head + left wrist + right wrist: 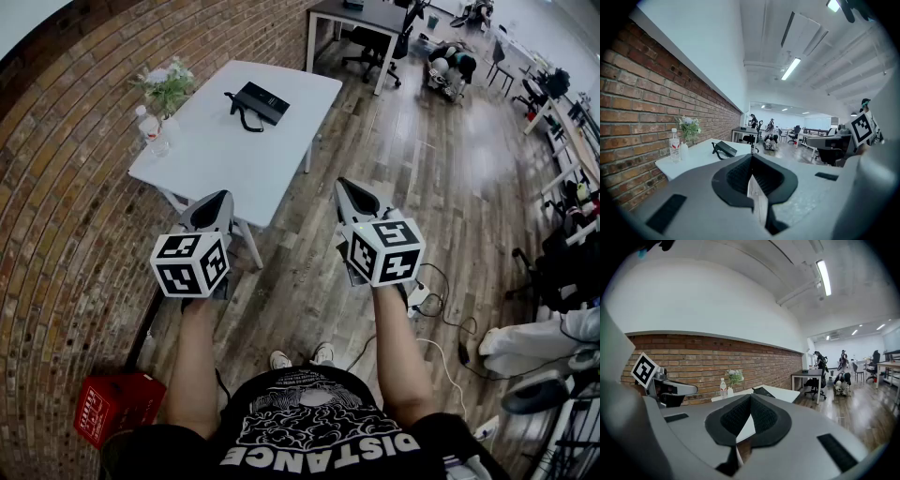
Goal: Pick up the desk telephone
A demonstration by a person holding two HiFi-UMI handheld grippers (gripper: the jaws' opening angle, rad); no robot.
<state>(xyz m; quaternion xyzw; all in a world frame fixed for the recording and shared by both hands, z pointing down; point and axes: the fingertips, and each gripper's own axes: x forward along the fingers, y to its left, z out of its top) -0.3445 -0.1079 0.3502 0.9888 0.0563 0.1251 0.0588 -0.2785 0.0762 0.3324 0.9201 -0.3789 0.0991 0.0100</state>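
The black desk telephone [255,103] lies with its curled cord at the far end of a white table [216,155]. It also shows in the left gripper view [723,149] and, small, in the right gripper view [763,391]. My left gripper [222,196] hangs shut and holds nothing, just short of the table's near edge. Over the wooden floor to the table's right, my right gripper [344,185] is shut and holds nothing. Both grippers point toward the table, well short of the phone. Each gripper's own view, left [751,157] and right [750,397], shows its jaws together.
A water bottle [143,123] and a vase of flowers [167,84] stand at the table's left edge by the curved brick wall [66,187]. A red crate [117,405] sits on the floor near left. Cables [441,309] trail at right; a dark desk [361,19] and chairs stand farther back.
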